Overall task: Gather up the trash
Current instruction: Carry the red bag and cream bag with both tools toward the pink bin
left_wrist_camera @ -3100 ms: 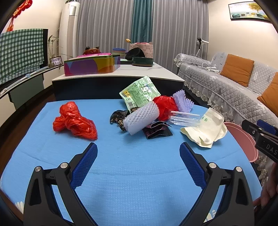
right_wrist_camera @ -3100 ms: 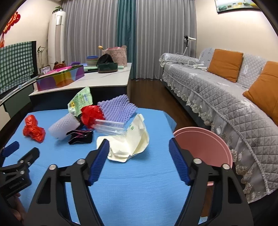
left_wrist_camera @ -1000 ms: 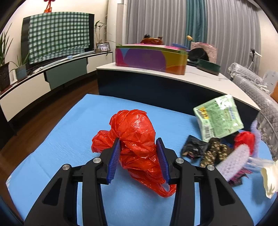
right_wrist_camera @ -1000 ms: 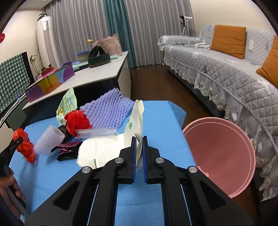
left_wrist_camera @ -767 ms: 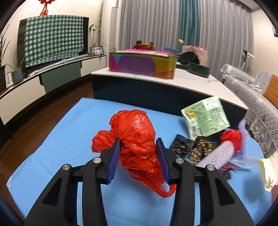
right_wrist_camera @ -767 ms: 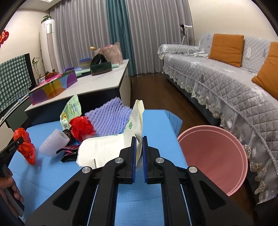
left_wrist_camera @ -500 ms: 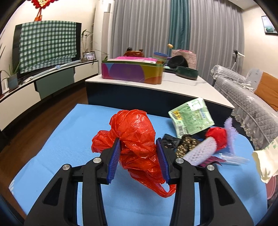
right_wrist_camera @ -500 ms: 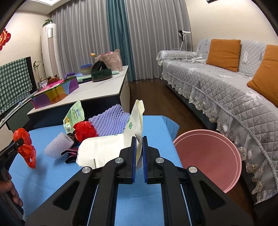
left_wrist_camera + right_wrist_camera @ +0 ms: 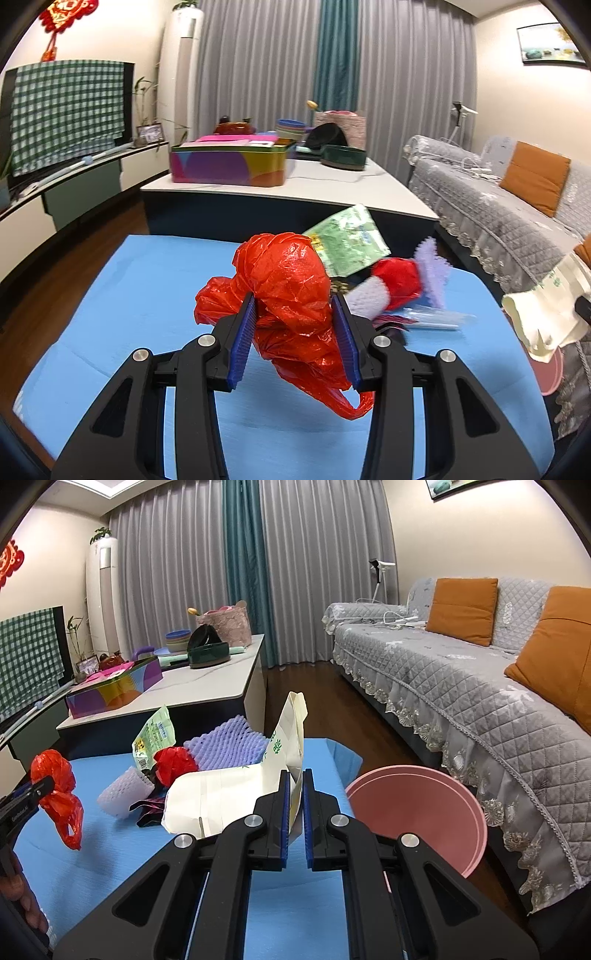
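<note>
We have both pieces of trash lifted off the blue tabletop (image 9: 303, 915). Our left gripper (image 9: 295, 336) has its jaws clamped on the crumpled red plastic bag (image 9: 291, 291), and our right gripper (image 9: 294, 805) has its jaws pinched nearly together on the cream paper bag (image 9: 236, 786). The pink bin (image 9: 417, 812) sits just beyond the tabletop's right edge. We judge the carry is under way; next we need each load above the bin's mouth before opening. More wrappers remain near the green packet (image 9: 153, 736).
</note>
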A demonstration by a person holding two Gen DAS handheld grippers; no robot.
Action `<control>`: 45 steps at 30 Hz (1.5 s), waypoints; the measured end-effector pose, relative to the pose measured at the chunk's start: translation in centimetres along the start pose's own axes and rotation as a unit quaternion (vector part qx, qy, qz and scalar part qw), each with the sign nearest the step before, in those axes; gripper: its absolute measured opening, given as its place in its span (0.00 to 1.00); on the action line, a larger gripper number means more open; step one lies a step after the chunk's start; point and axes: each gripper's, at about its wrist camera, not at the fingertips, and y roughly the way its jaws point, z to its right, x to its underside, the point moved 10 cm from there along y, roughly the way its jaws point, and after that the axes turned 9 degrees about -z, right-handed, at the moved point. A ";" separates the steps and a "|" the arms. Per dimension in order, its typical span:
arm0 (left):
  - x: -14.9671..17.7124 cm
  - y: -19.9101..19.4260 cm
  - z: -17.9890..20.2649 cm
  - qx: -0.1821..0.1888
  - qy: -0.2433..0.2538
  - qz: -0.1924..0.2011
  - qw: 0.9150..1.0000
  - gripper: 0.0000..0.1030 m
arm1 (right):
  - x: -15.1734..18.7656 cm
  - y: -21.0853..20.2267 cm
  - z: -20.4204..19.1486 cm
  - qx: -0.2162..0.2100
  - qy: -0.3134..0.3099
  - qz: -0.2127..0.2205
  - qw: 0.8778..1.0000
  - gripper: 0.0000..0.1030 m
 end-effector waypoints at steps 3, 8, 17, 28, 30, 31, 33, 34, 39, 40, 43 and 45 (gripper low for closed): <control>0.5 -0.3 1.4 0.014 0.013 -0.001 1.000 0.40 | -0.2 -0.6 0.4 0.004 -0.001 0.005 1.000 0.07; 1.1 -0.8 3.8 0.037 0.036 0.001 0.999 0.40 | -1.3 -1.9 1.3 0.012 -0.003 0.016 1.000 0.07; 1.6 -1.2 7.3 0.076 0.060 -0.003 0.995 0.40 | -2.6 -2.7 3.4 0.016 0.007 0.013 1.000 0.07; 0.7 -2.1 12.6 0.125 0.092 0.002 0.988 0.40 | -6.2 -2.9 6.8 0.018 -0.009 0.017 1.000 0.07; 0.5 -2.1 13.8 0.132 0.100 0.004 0.986 0.40 | -6.9 -2.8 7.7 0.025 -0.014 0.020 0.999 0.07; 0.5 -2.0 14.2 0.134 0.103 0.004 0.986 0.40 | -7.1 -2.7 8.2 0.028 -0.015 0.021 0.999 0.07; 0.3 -1.8 15.2 0.139 0.108 0.004 0.984 0.40 | -7.4 -2.6 9.5 0.036 -0.013 0.026 0.999 0.07; 0.2 -1.7 15.8 0.142 0.110 0.003 0.984 0.40 | -7.5 -2.6 10.1 0.042 -0.012 0.031 0.999 0.07; 0.0 -1.0 19.0 0.162 0.132 0.005 0.978 0.40 | -7.0 -1.5 12.6 0.061 0.000 0.028 0.998 0.07; -0.1 -0.9 19.7 0.167 0.135 0.006 0.977 0.40 | -7.0 -1.2 13.1 0.067 -0.002 0.025 0.997 0.07; -0.4 -0.8 21.5 0.181 0.144 0.009 0.973 0.40 | -6.9 -0.3 14.9 0.082 0.011 0.018 0.996 0.07; -0.5 -0.5 23.1 0.196 0.148 0.006 0.969 0.40 | -6.7 0.3 15.6 0.094 0.012 0.013 0.995 0.07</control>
